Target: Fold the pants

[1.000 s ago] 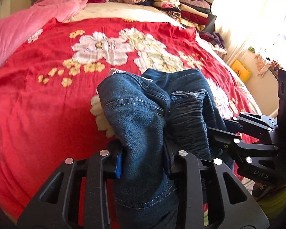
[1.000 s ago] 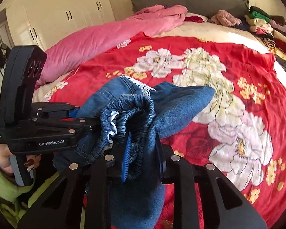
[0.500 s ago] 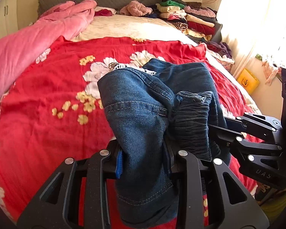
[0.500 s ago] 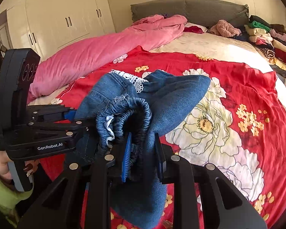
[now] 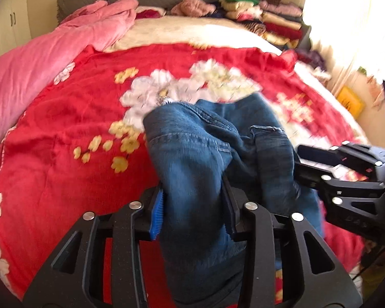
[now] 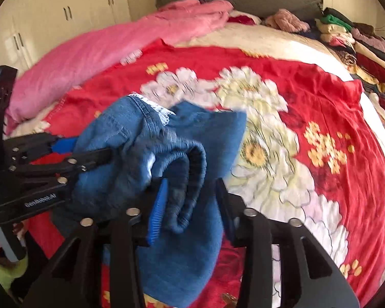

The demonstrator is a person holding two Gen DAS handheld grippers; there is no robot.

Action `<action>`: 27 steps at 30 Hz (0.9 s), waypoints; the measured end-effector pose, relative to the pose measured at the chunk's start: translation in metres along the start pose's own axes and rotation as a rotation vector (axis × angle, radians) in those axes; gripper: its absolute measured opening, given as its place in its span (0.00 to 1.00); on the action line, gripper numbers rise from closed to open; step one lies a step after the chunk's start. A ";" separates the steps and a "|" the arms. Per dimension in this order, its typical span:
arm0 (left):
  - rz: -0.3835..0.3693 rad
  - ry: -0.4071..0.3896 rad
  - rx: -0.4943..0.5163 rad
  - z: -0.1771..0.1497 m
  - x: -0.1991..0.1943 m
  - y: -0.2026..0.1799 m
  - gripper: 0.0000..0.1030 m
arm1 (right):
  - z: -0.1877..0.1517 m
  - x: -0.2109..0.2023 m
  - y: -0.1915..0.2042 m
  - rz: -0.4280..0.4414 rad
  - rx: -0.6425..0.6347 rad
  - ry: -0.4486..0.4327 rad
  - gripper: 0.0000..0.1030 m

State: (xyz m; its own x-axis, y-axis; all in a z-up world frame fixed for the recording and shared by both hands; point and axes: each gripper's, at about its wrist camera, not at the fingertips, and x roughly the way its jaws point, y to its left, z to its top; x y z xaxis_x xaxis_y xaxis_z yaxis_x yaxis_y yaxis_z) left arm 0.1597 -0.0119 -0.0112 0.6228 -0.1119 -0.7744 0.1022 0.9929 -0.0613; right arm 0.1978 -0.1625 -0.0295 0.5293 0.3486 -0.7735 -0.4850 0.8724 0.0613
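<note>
Left wrist view puts our left gripper (image 5: 193,211) nearest, its jaws opening with the bunched blue denim pants (image 5: 192,159) between them. Our right gripper (image 6: 190,206) is opening too; the elastic waistband (image 6: 190,169) sags in its gap. We judge we are letting the bundle drop flat for folding. It hangs over the near edge of the red floral blanket (image 5: 64,128); folded clothes (image 5: 267,20) are stacked at the far corner.
</note>
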 end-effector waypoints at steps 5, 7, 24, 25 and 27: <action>-0.008 0.036 -0.041 -0.011 0.016 0.012 0.40 | -0.014 0.019 -0.014 -0.011 0.054 0.055 0.58; -0.012 0.037 -0.045 -0.013 0.017 0.013 0.41 | -0.016 0.019 -0.017 -0.005 0.072 0.053 0.59; 0.012 -0.033 -0.075 -0.013 -0.027 0.019 0.82 | -0.021 -0.041 -0.003 -0.047 0.048 -0.090 0.91; 0.021 -0.039 -0.074 -0.013 -0.030 0.019 0.90 | -0.022 -0.047 -0.002 -0.046 0.049 -0.106 0.92; 0.043 -0.057 -0.065 -0.015 -0.043 0.018 0.91 | -0.024 -0.060 -0.001 -0.044 0.054 -0.144 0.96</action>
State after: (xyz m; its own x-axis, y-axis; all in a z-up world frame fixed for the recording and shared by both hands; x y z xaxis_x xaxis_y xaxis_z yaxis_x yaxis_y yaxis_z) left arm 0.1237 0.0117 0.0115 0.6685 -0.0693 -0.7405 0.0246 0.9972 -0.0710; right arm 0.1497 -0.1925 0.0019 0.6454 0.3518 -0.6780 -0.4232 0.9036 0.0660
